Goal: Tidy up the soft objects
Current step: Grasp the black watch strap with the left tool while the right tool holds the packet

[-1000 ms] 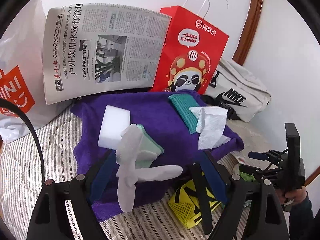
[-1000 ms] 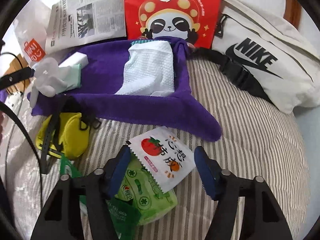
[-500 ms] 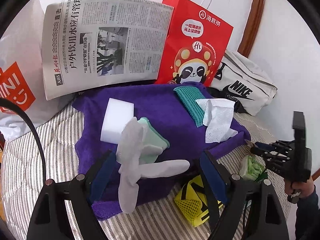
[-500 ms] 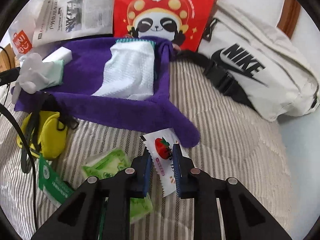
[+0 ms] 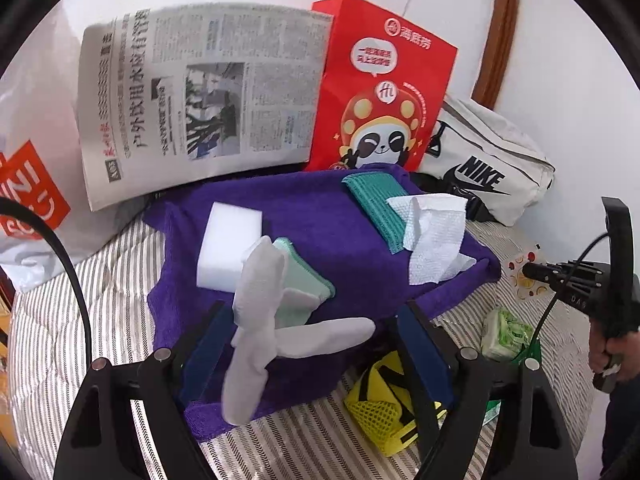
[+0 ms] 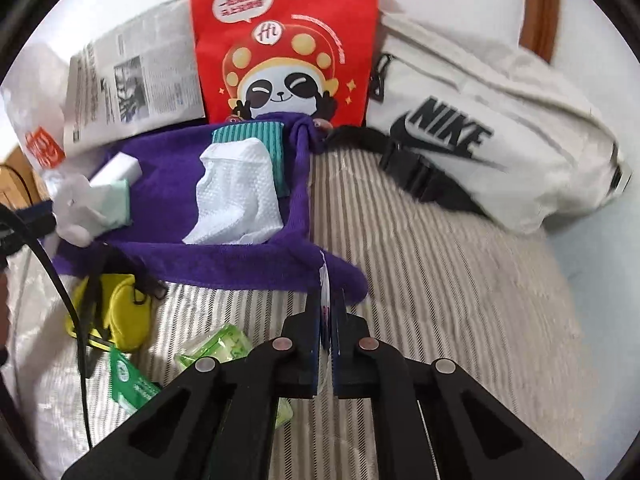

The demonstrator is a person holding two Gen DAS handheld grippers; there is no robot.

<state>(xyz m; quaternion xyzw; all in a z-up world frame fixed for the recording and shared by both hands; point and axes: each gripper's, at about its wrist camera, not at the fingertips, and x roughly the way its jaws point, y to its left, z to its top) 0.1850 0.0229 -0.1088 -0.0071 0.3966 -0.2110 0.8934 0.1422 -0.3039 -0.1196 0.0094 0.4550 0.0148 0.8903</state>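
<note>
A purple towel (image 5: 352, 240) lies on the striped bed. On it rest a white sponge (image 5: 228, 248), a mint cloth (image 5: 304, 280), a teal cloth (image 5: 376, 200) and a white paper towel (image 5: 432, 236). A white glove (image 5: 260, 320) sits between the wide-apart jaws of my left gripper (image 5: 310, 312). They are closing slightly, and the right pad stands clear of the glove. My right gripper (image 6: 326, 300) is shut on a white tomato snack sachet (image 6: 323, 280), seen edge-on and lifted off the bed. In the left wrist view that sachet (image 5: 520, 280) hangs at the right gripper (image 5: 530, 270) beside the towel's corner.
A red panda bag (image 5: 380, 80), a newspaper (image 5: 200, 100) and a white Nike bag (image 6: 500, 140) stand along the back wall. A yellow mesh pouch (image 5: 380, 412) and green tissue packets (image 6: 216, 348) lie on the bedding below the towel. A white plastic bag (image 5: 28, 184) is at left.
My right gripper closed on the tomato sachet and lifted it off the green packets, turning it edge-on. The left gripper and the glove have barely moved.
</note>
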